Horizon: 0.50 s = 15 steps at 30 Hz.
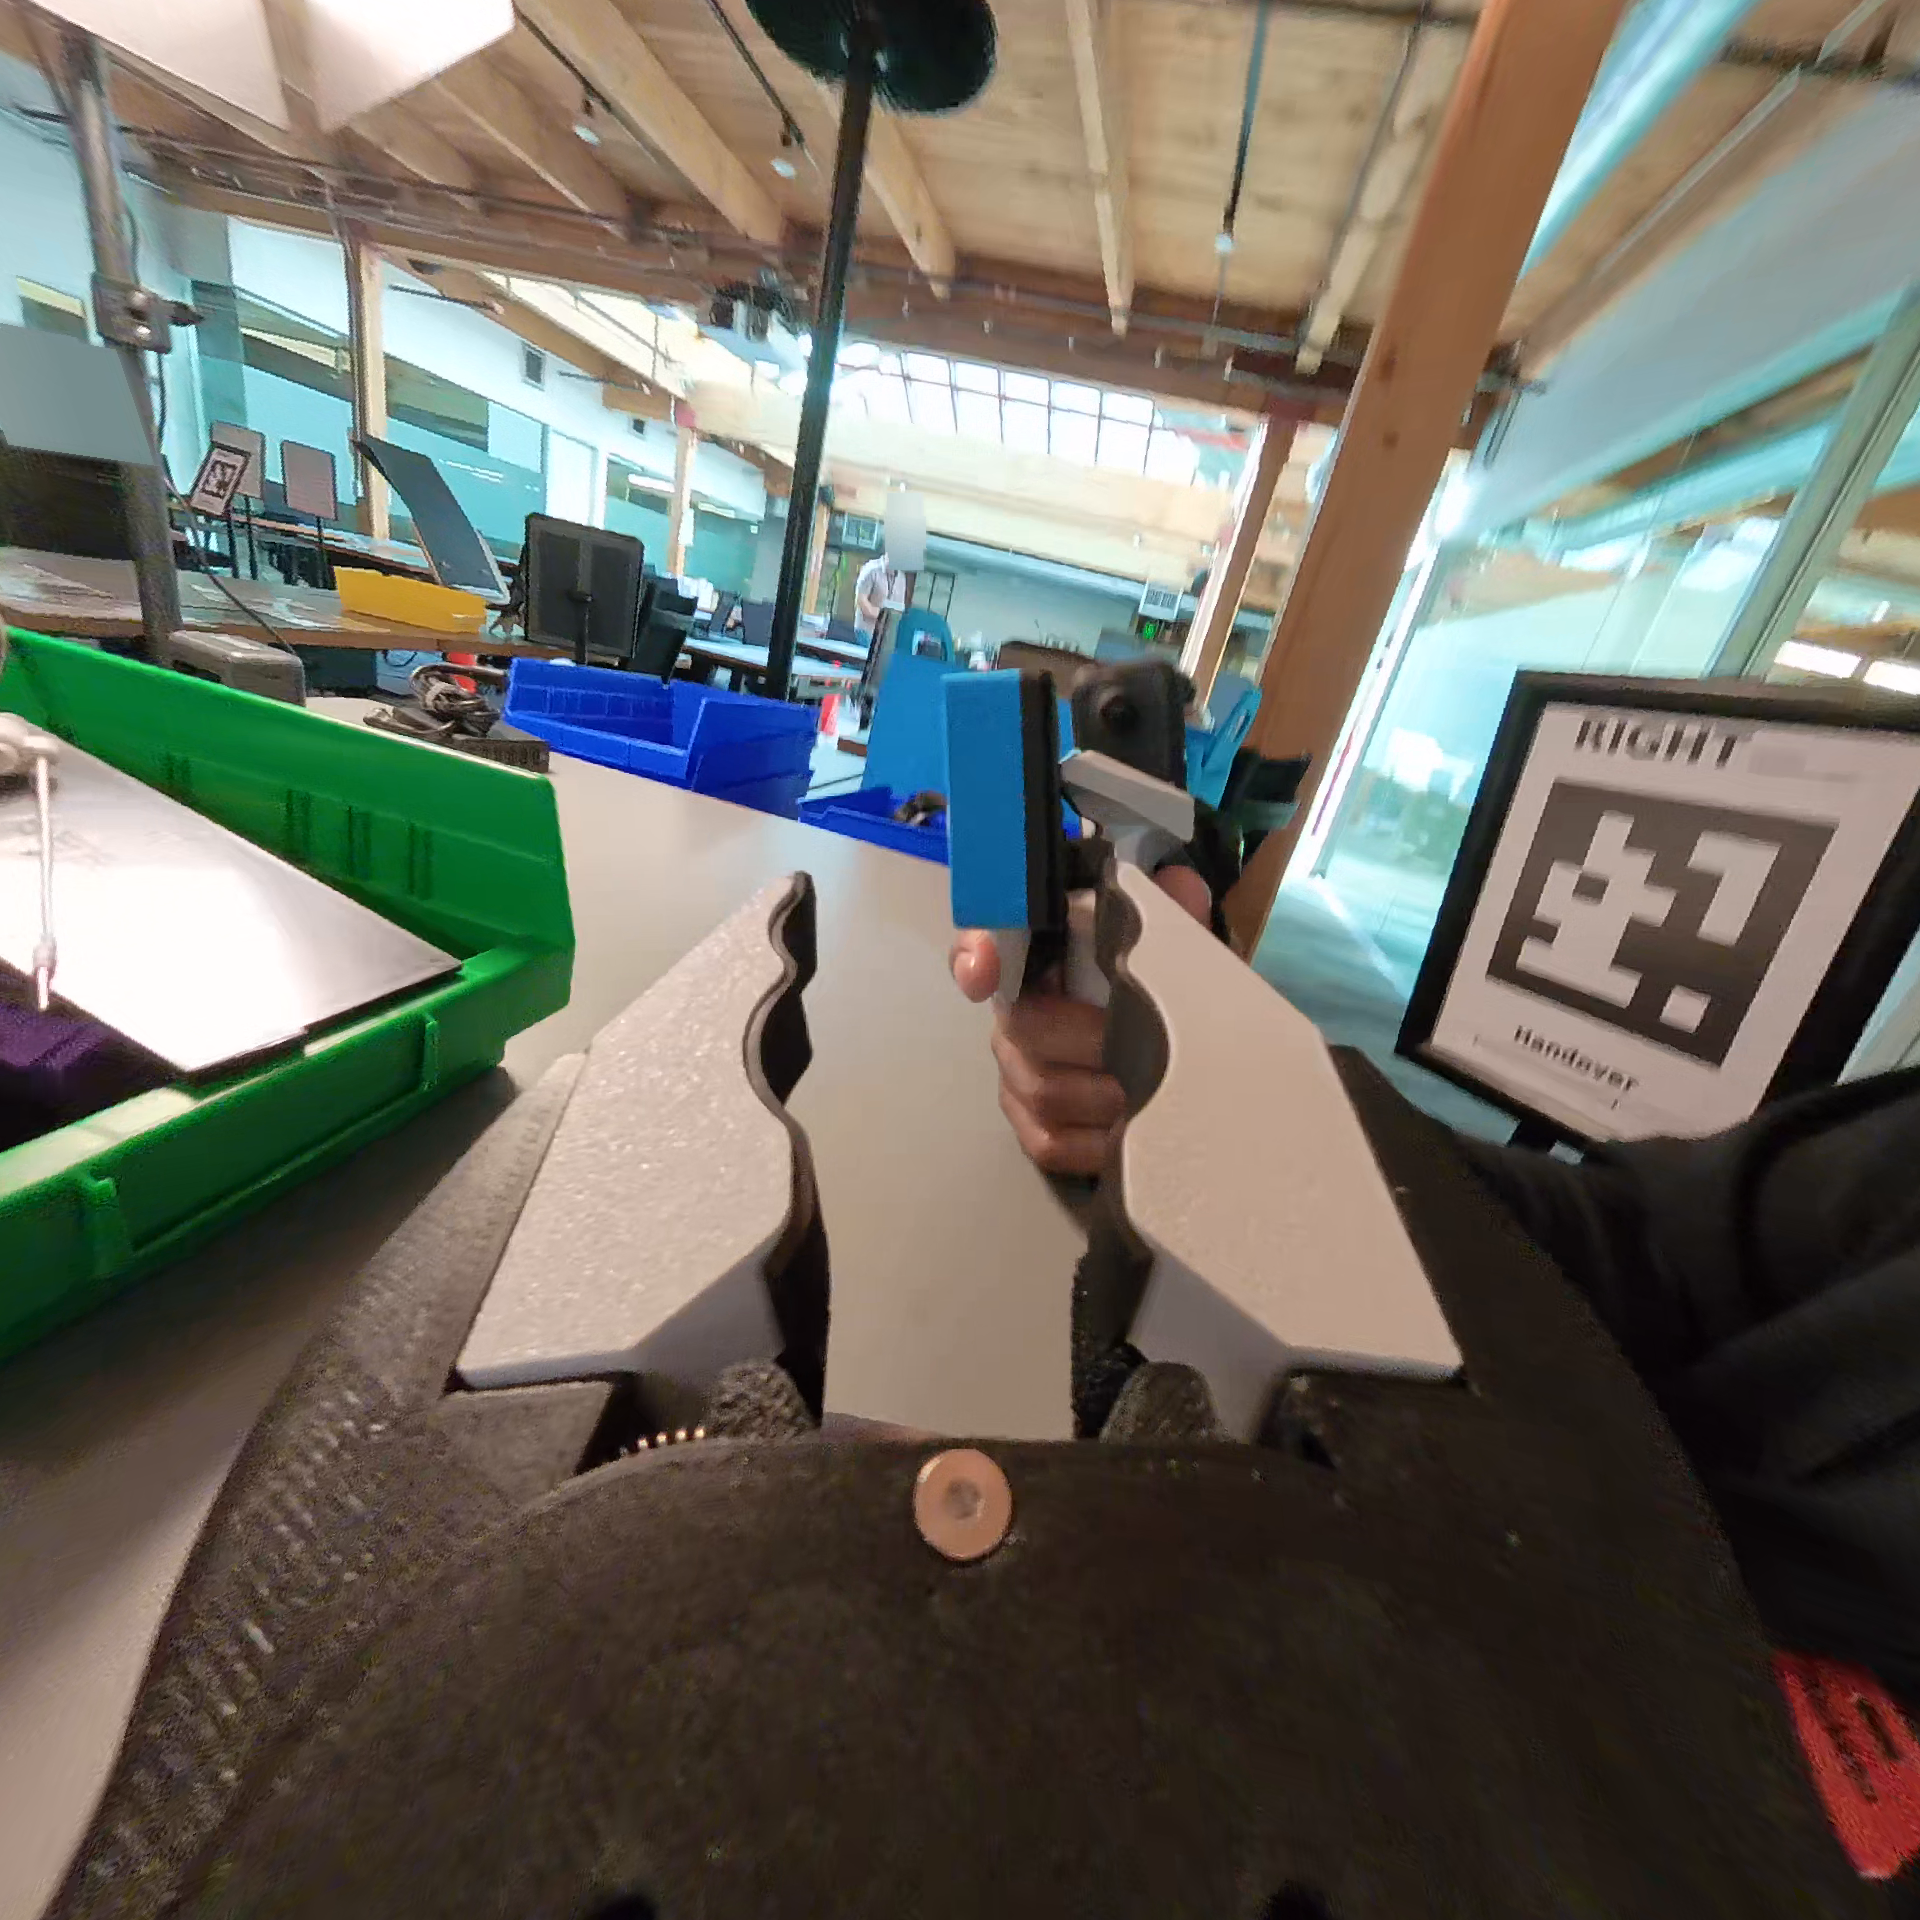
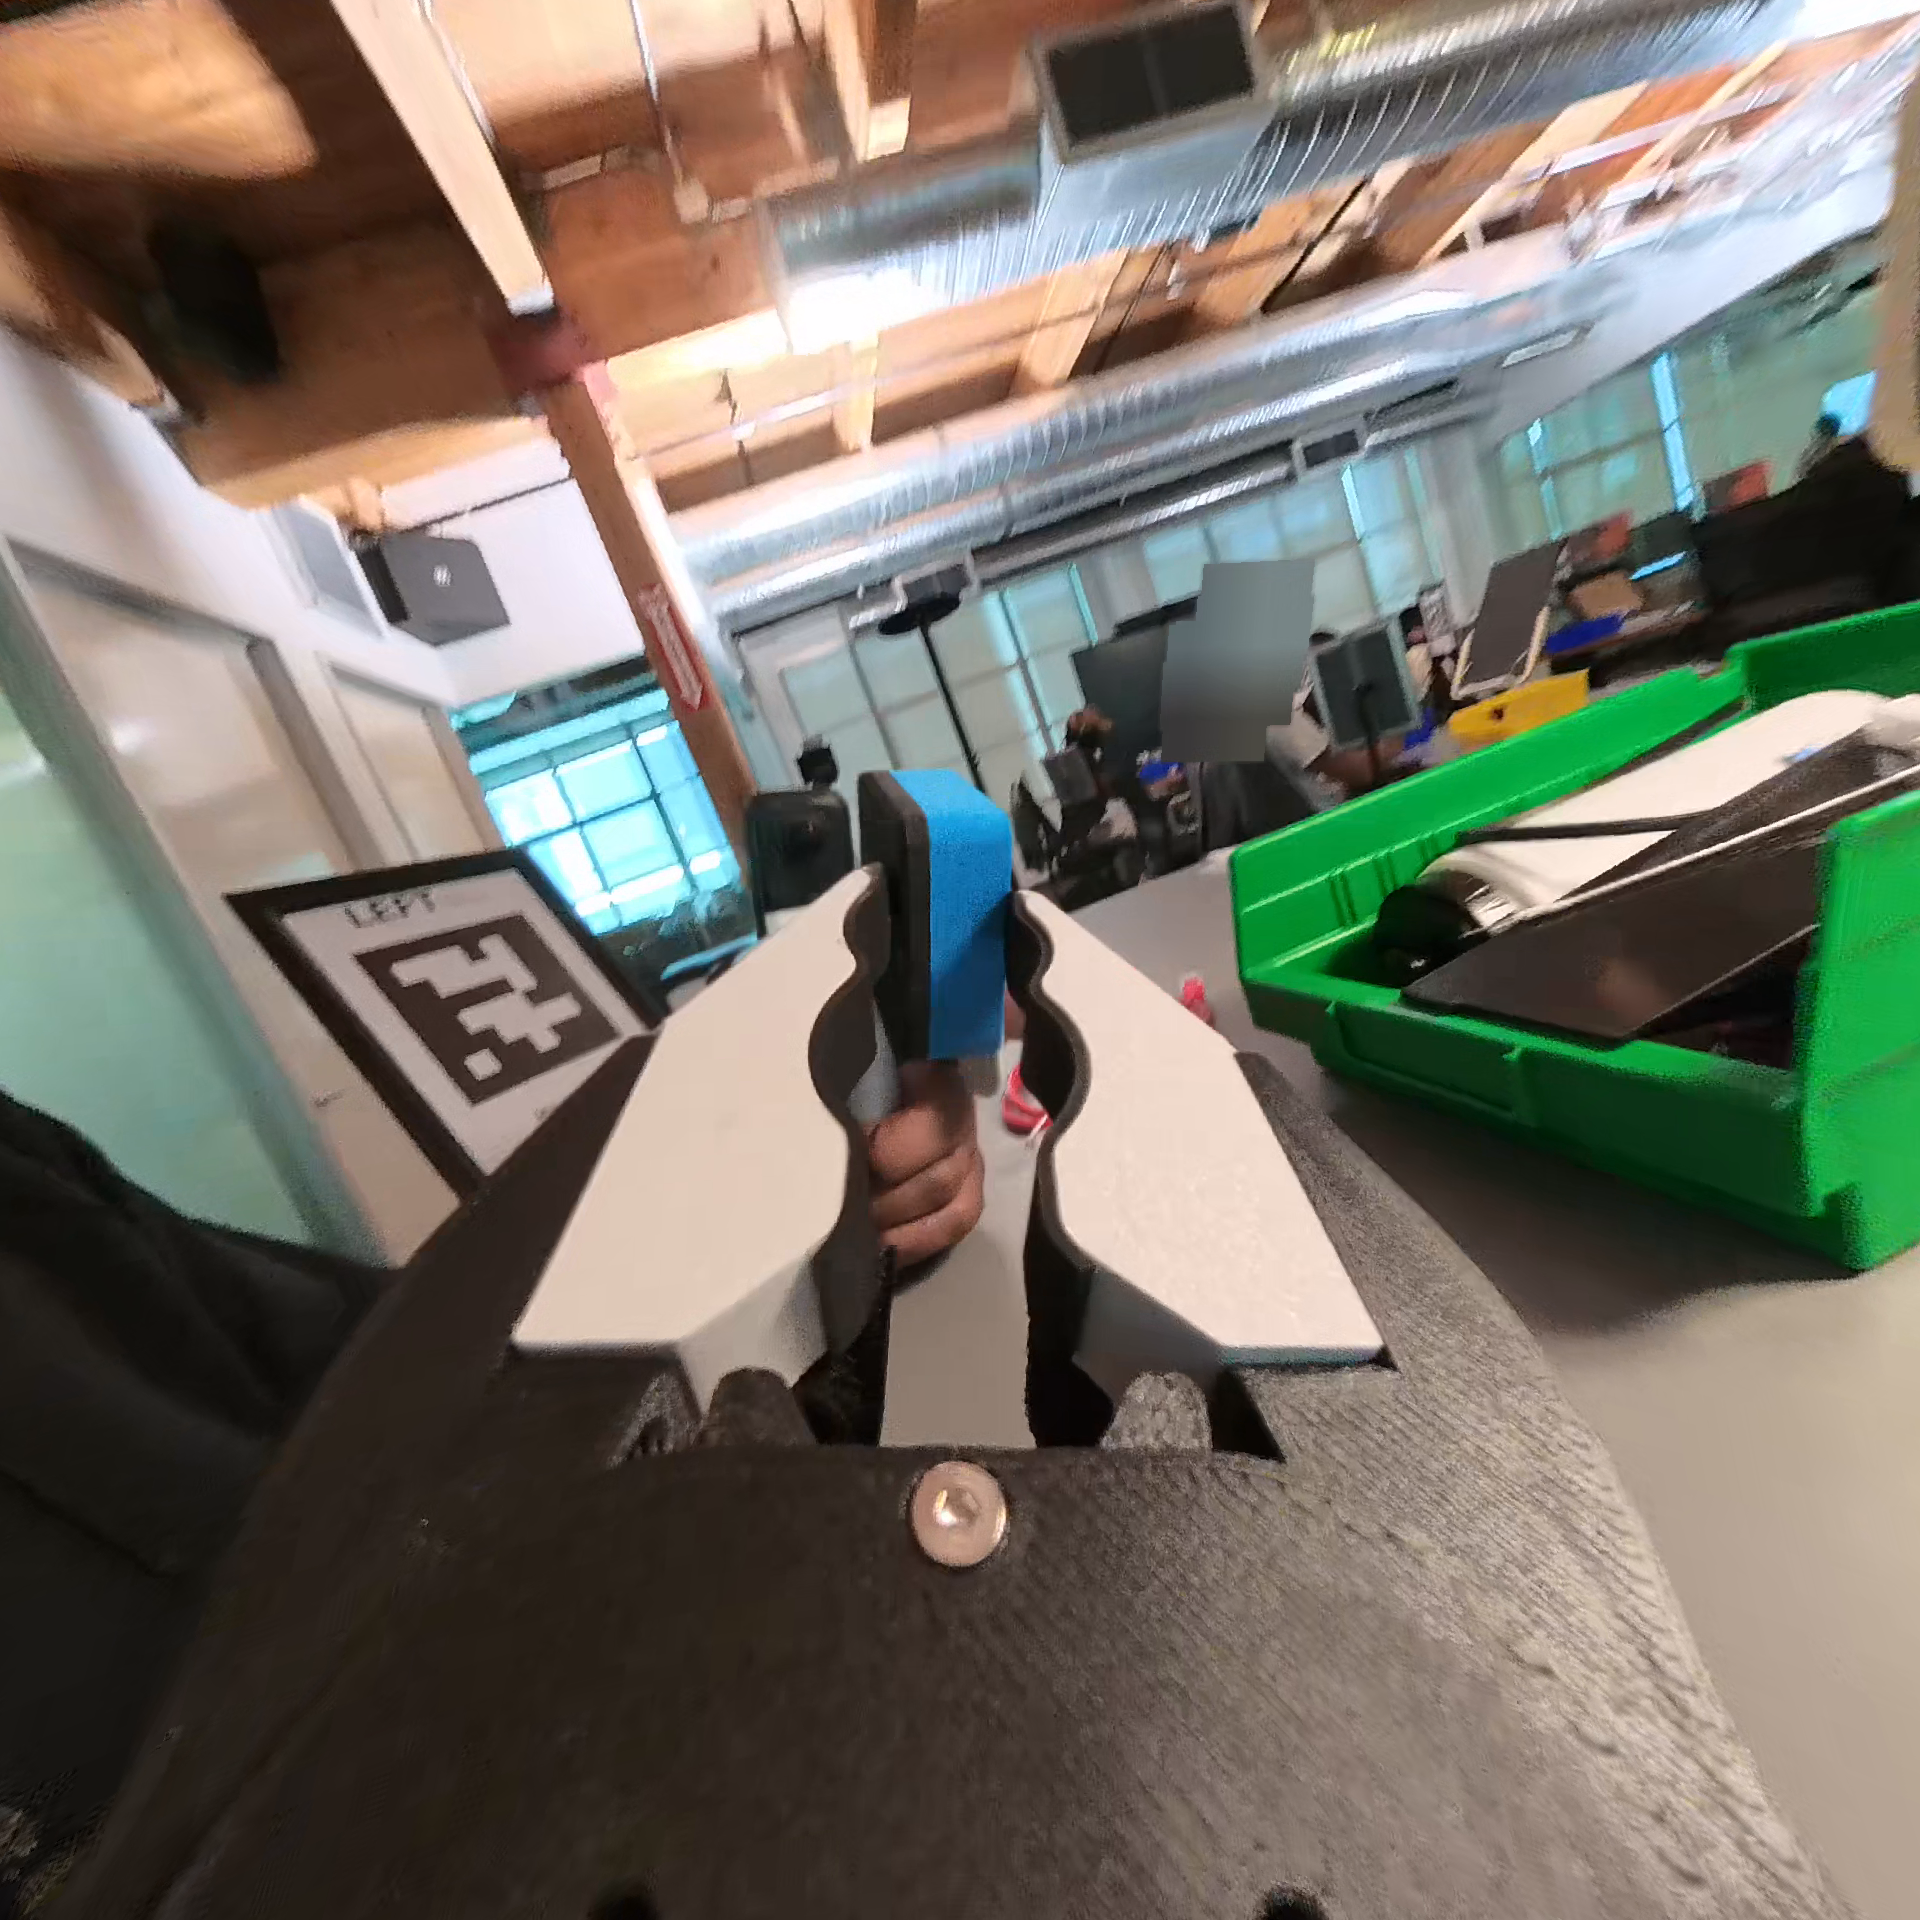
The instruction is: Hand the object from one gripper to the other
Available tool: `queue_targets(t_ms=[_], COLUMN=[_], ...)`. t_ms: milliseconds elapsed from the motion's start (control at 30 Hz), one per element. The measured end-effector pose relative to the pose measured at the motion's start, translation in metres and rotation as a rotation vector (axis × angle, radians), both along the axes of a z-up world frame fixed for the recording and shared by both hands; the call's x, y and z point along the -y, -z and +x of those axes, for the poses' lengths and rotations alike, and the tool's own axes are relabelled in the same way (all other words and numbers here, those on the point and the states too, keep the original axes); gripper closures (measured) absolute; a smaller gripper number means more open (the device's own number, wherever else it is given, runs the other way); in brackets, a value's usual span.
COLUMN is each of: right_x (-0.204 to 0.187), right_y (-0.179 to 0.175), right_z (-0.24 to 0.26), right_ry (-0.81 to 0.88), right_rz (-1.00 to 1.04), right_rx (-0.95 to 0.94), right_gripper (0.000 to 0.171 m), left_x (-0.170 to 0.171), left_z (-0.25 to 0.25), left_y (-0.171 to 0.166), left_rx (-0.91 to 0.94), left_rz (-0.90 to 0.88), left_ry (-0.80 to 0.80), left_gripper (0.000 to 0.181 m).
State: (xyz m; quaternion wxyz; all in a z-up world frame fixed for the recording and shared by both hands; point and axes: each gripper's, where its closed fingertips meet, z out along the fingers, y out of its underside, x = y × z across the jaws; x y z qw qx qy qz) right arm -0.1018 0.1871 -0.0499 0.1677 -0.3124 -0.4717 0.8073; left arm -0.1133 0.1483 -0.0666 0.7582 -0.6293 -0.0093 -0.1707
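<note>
Handover at a grey table (image 1: 665, 831): my right gripper (image 2: 948, 896) is clamped on the block (image 2: 961, 914), a blue foam piece with a black backing, held upright between its fingertips with the black side against the left finger and the blue side against the right. My left gripper (image 1: 961, 894) faces it with its fingers spread apart and only bare table between them. From the left wrist view, the block stands just beyond the tip of the left gripper's right finger, a hand (image 1: 1055, 1070) showing below it (I cannot tell whether the left gripper touches the block). A green bin (image 1: 312, 800) holding a dark flat panel sits on the table to the left, blue bins (image 1: 665, 727) lie farther back, and a framed marker sign (image 1: 1662, 894) stands at right.
</note>
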Motion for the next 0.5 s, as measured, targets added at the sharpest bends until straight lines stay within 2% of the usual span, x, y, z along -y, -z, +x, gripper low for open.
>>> queue_targets(t_ms=[133,267,300,367,433,467,500], right_x=[-0.01,0.0,0.004,0.009,0.008,0.005,-0.001], right_y=[-0.004,-0.002,-0.002,0.001,0.003,0.002,0.001], right_z=[0.0,-0.003,-0.003,-0.006,-0.009,-0.01,-0.011], right_ry=[0.024,0.025,0.019,0.011,0.019,0.038,0.075], right_rz=[-0.052,-0.018,-0.01,0.015,0.013,0.002,-0.006], right_rx=[-0.015,-0.018,-0.017,0.003,0.018,0.018,0.01], right_gripper=[0.149,0.148,0.148,0.148,0.148,0.141,0.127], left_x=[0.006,-0.006,-0.01,-0.013,-0.013,-0.011,-0.01], left_z=[-0.012,0.003,0.007,0.007,0.002,-0.001,-0.007], left_y=[-0.005,0.001,0.0,-0.004,-0.006,-0.007,-0.007], left_rx=[0.126,0.118,0.127,0.156,0.158,0.154,0.156], left_rz=[0.044,-0.014,-0.006,0.042,0.063,0.068,0.073], left_ry=[0.037,0.068,0.069,0.046,0.008,-0.007,-0.045], left_gripper=[0.121,0.118,0.122,0.148,0.157,0.158,0.158])
